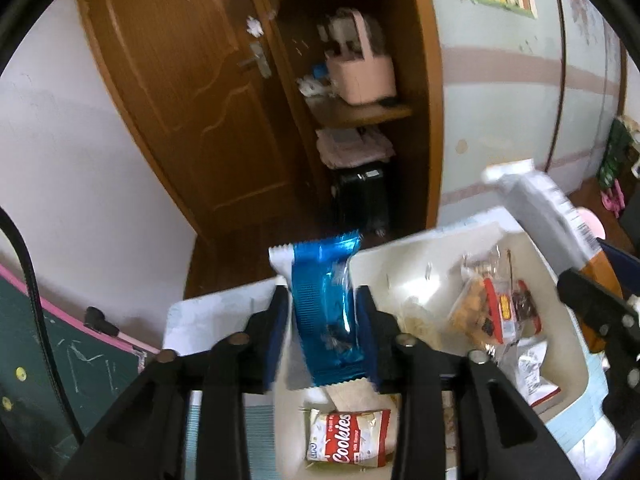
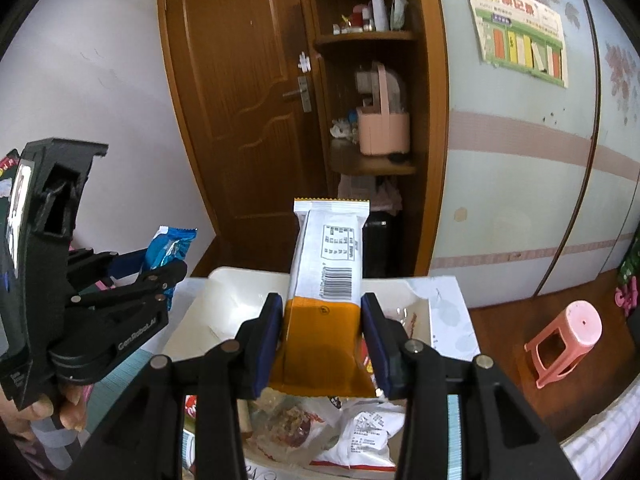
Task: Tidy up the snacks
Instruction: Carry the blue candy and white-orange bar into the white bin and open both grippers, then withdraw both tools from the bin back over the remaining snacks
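A blue foil snack packet (image 1: pixel 324 312) stands tilted between the fingers of my left gripper (image 1: pixel 320 296), above the white bin (image 1: pixel 400 252). Narrow gaps show on both sides of it, so the pads do not press on it and the jaws are open. My right gripper (image 2: pixel 320 304) is shut on an orange-and-white snack bar packet (image 2: pixel 328 264), which sticks out forward over the same bin (image 2: pixel 240 276). In the right wrist view the left gripper (image 2: pixel 136 264) is at the left with the blue packet (image 2: pixel 172 248). The right gripper's packet (image 1: pixel 540 208) shows at the right of the left wrist view.
Inside the bin lie a Cookies packet (image 1: pixel 348 436) and several other snack bags (image 1: pixel 492 312). Beyond it are a brown door (image 2: pixel 240 100), a shelf with a pink basket (image 2: pixel 384 132) and a black case (image 1: pixel 360 196). A pink stool (image 2: pixel 564 344) is on the floor at the right.
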Available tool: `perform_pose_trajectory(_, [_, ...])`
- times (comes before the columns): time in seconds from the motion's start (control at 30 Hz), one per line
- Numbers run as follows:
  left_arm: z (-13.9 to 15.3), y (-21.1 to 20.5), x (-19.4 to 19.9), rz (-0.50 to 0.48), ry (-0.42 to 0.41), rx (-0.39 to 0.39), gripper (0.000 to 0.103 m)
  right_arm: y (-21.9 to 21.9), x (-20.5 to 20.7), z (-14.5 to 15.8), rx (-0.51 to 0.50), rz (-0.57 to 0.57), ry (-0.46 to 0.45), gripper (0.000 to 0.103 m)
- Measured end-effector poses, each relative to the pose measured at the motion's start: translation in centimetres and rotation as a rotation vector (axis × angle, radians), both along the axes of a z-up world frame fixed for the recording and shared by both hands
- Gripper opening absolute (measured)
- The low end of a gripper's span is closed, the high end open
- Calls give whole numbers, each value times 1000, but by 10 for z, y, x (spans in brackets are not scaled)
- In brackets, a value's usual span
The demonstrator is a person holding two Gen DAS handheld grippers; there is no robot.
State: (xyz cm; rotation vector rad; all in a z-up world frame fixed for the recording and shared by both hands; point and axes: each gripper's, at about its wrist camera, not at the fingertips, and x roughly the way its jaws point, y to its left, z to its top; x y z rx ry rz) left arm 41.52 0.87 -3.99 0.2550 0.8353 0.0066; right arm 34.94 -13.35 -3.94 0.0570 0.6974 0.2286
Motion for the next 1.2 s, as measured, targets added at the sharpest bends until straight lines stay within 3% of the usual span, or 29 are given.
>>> perform_pose_trajectory(0.03, [-11,-2,5,-13,32,6,84,3,4,-9,-18,10,25,45])
perform_pose_trajectory(0.07, [-17,-2,7,-14,46,12,102,7,9,-18,-36,24,62,48])
perform_pose_trajectory(0.13, [-32,-3,8,-26,53,31,102,11,16,-38,-67,44,146,59])
perform_pose_trajectory(0.23, [-47,-4,7,-37,69,54,102,14,17,-58,-85,48,202,59])
perform_pose_trajectory(0.43, [-64,1,4,-19,77,62,102,15,9,-69,-77,60,224,59])
perform_pose_trajectory(0.73, [-56,13,-13,10,74,18,102,17,-4,-65,-65,72,226,59])
perform_pose_trajectory(0.9, [-36,17,-33,14,64,17,102,16,-22,-51,-54,63,213,59])
perform_pose_trajectory(1.2, [42,29,-100,12,-56,-2,102,17,-80,8,-61,70,110,59])
